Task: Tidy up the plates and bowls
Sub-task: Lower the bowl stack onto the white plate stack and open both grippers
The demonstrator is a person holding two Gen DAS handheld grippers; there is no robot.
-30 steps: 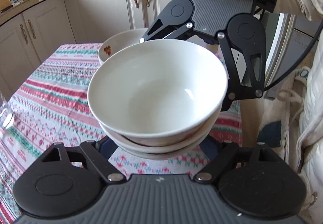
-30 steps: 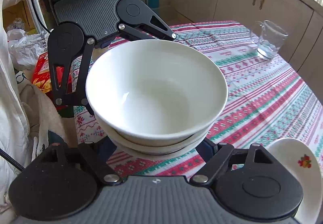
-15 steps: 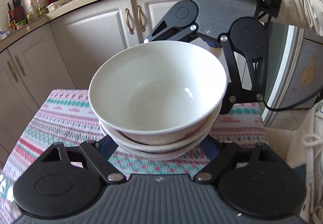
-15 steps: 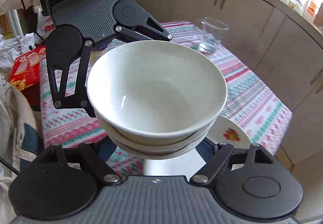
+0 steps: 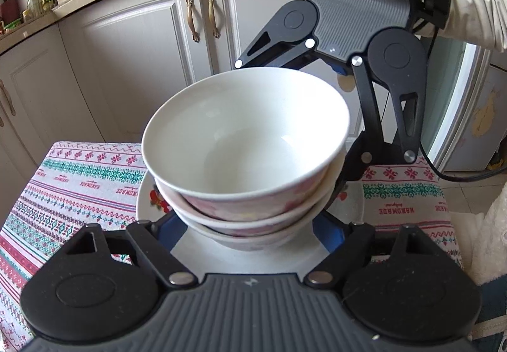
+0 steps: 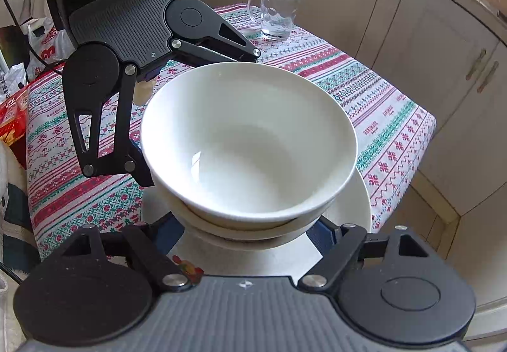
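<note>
White bowls (image 5: pixel 247 142) (three), one plate (image 5: pixel 149 203)

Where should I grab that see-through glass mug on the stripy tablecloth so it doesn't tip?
The clear glass mug stands upright, its loop handle sticking out to the left in the right wrist view. It is probably best to come in level from the near side and squeeze across its round body, clear of the handle.

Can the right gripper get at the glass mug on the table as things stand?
Probably not yet. The right gripper, jaws closing, and the left gripper both carry the stack of bowls above a plate. The glass mug stands unobstructed at the far table edge.
</note>
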